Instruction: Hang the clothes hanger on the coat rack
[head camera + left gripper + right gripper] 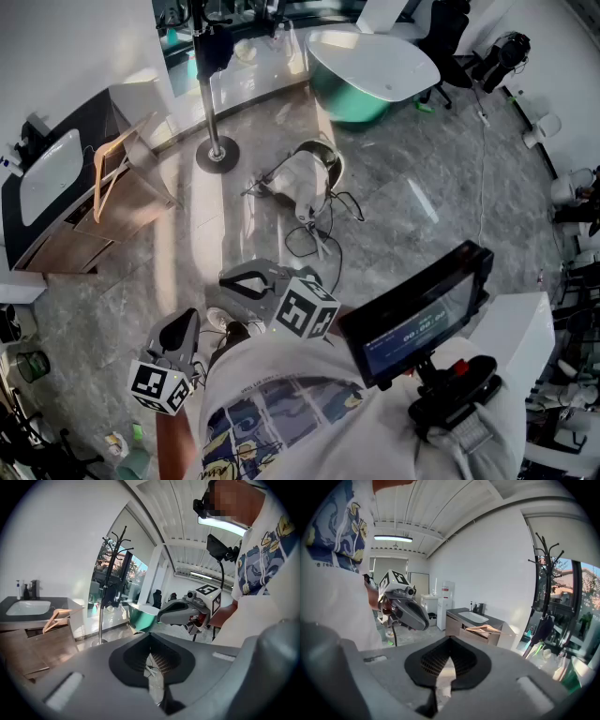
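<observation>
A wooden clothes hanger [106, 175] lies on top of the vanity cabinet [66, 234] at the left, beside the sink. The hanger [56, 618] also shows in the left gripper view, and the hanger [485, 629] in the right gripper view. The black coat rack [210, 89] stands on a round base on the floor, right of the cabinet. The coat rack [112, 573] and coat rack [545, 569] hold no hanger. My left gripper [186, 317] and right gripper [227, 277] hang low near my body, both shut and empty, far from the hanger.
A green bathtub [370, 70] stands at the back. A white bundle with cables [305, 183] lies on the grey floor between me and the rack. A small monitor [422, 314] sits at my chest. Each gripper sees the other: the right gripper [183, 612], the left gripper [404, 611].
</observation>
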The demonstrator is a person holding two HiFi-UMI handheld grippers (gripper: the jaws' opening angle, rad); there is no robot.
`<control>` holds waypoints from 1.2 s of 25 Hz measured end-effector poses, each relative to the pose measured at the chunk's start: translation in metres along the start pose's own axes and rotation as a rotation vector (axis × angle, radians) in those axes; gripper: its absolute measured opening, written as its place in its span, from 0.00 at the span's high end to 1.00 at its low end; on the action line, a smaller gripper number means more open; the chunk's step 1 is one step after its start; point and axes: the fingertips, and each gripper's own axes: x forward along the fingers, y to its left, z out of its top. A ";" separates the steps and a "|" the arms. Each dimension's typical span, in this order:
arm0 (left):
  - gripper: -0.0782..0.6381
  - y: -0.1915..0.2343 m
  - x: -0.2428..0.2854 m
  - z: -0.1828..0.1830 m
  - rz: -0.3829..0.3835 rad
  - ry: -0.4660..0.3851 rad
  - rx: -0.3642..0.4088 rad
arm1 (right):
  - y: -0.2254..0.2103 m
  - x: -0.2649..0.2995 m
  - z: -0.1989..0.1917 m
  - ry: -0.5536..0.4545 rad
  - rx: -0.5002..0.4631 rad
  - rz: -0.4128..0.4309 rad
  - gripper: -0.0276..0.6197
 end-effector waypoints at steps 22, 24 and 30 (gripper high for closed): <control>0.89 -0.045 0.038 0.005 0.055 0.030 0.005 | -0.028 -0.063 -0.029 -0.095 0.064 -0.011 0.86; 0.89 -0.034 0.044 0.008 0.061 0.028 0.012 | -0.037 -0.056 -0.032 -0.097 0.062 -0.015 0.85; 0.89 0.002 0.053 0.017 0.035 0.026 -0.003 | -0.065 -0.035 -0.032 -0.085 0.081 -0.060 0.85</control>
